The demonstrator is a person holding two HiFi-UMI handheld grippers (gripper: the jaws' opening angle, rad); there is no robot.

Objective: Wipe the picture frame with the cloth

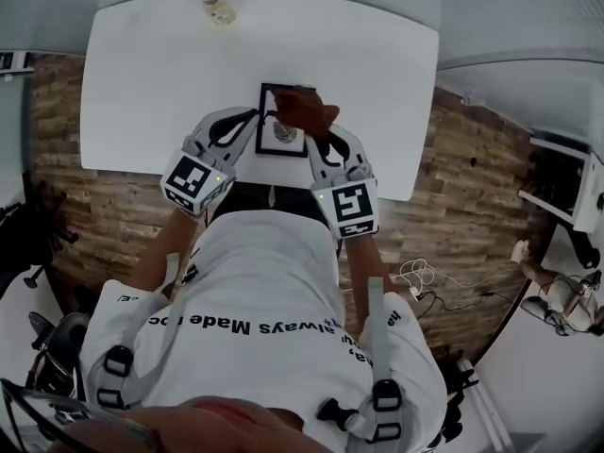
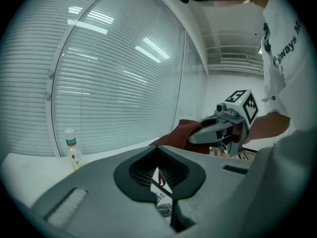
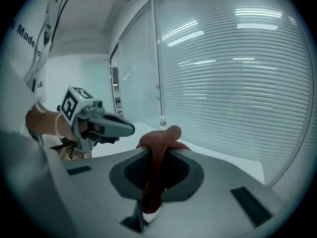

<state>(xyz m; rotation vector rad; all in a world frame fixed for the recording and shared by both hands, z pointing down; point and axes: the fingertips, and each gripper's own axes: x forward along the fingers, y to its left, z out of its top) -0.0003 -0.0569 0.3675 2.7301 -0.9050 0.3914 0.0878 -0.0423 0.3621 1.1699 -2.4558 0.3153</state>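
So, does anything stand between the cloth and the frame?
Nothing visible does. The cloth, in the right gripper's shut jaws, covers the frame's far right corner. The left gripper grips the frame's left edge, beside the cloth. The bottle stands far behind.

There is 1 white tabletop [image 1: 142,83], and it carries 1 black-bordered picture frame [image 1: 280,135], 1 reddish-brown cloth [image 1: 304,111] and 1 small clear bottle [image 1: 216,5]. 1 person holds 2 tools, the left tool [image 1: 250,116] and the right tool [image 1: 314,140]. Each tool bears 1 marker cube, which makes 2: the left cube [image 1: 195,181] and the right cube [image 1: 346,208].
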